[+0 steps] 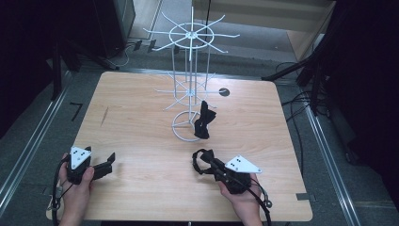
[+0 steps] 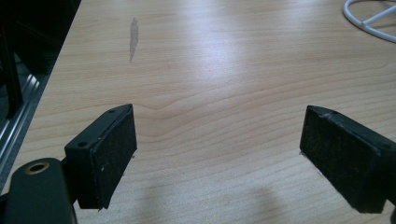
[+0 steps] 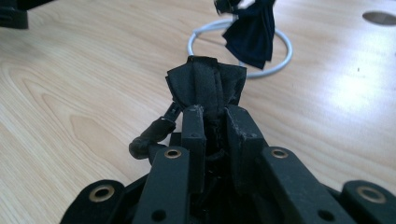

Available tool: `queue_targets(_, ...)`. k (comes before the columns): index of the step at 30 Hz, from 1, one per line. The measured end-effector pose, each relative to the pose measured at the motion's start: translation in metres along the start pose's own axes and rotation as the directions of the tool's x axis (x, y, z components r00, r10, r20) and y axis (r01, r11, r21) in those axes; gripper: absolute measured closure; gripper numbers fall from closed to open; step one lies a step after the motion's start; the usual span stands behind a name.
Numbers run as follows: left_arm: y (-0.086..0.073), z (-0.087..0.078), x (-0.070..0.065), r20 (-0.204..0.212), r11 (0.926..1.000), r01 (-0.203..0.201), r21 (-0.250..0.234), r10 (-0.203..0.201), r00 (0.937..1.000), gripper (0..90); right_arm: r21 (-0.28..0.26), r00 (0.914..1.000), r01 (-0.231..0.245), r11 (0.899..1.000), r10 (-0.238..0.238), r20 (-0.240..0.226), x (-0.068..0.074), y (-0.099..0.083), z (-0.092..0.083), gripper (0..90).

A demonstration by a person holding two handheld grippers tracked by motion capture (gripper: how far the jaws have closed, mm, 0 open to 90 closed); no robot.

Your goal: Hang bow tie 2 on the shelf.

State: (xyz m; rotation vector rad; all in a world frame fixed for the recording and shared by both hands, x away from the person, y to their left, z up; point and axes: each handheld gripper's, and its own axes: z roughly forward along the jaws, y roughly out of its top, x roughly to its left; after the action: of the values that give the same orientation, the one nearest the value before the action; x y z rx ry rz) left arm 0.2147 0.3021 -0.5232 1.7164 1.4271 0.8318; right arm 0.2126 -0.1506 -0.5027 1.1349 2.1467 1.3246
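A white wire display rack (image 1: pixel 190 70) stands at the back middle of the wooden table (image 1: pixel 136 136), its ring base (image 3: pixel 283 60) on the wood. One black bow tie (image 1: pixel 203 121) hangs from a lower hook over the base; it is the dark fabric (image 3: pixel 252 32) in the right gripper view. My right gripper (image 1: pixel 212 165) is shut on a second black bow tie (image 3: pixel 205 86), whose strap loop (image 1: pixel 200 160) lies on the table. My left gripper (image 1: pixel 107 165) rests near the front left, open, with only bare table between its pads (image 2: pixel 109 154).
A dark round hole (image 1: pixel 224 92) marks the table right of the rack. A grey smear (image 2: pixel 133 37) lies on the left part of the wood. Metal rails (image 1: pixel 28 150) and cables run along the floor on both sides.
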Motion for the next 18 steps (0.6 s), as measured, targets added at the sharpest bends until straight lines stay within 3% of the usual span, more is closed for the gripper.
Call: queue_targets(18, 0.0, 0.0, 0.0, 0.0, 1.0, 0.006, -0.002, -0.006, 1.0, 11.3, -0.106, 0.9986, 0.052, 0.993, -0.052, 0.006, 0.008, 0.031, -0.013, 79.5)
